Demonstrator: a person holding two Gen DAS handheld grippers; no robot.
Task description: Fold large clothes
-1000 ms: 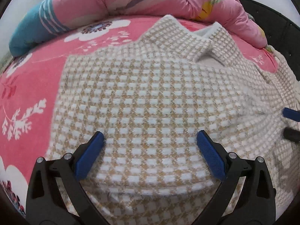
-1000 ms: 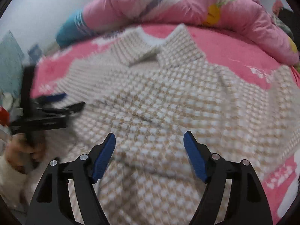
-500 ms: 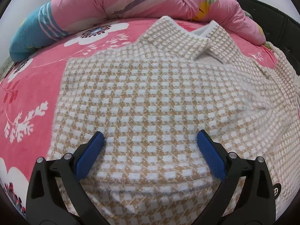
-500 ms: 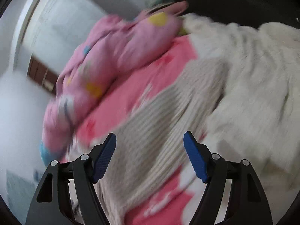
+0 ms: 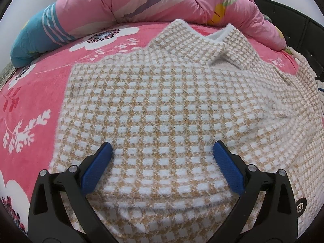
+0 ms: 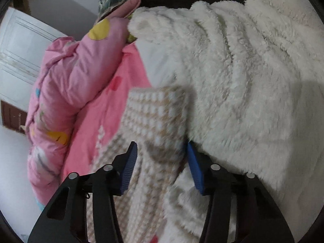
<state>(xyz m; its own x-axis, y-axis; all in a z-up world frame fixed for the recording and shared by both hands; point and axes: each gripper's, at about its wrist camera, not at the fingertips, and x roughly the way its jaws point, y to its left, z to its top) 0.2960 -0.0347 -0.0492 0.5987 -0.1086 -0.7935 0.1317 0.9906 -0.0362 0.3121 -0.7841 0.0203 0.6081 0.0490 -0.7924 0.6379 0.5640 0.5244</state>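
Observation:
A beige-and-white checked sweater (image 5: 162, 101) lies spread flat on a pink floral bedsheet (image 5: 30, 93), collar (image 5: 222, 44) at the far side. My left gripper (image 5: 162, 145) stands open low over the sweater's body, its blue pads wide apart with only flat fabric between them. In the right wrist view, the sweater's sleeve (image 6: 156, 117) runs off toward the bed's edge. My right gripper (image 6: 161, 144) straddles the sleeve near its cuff, and its jaws are closing with the sleeve between them. I see no pinch in the fabric.
A rolled pink quilt (image 5: 162, 2) with a blue end (image 5: 34, 38) lies along the far side of the bed. A fluffy white fleece garment (image 6: 243, 81) is heaped right beside the sleeve. A dark frame (image 5: 299, 30) borders the bed on the right.
My right gripper swung from over the sweater's body to the sleeve end by the white fleece, rolling as it went, and its jaws narrowed. My left gripper stayed put.

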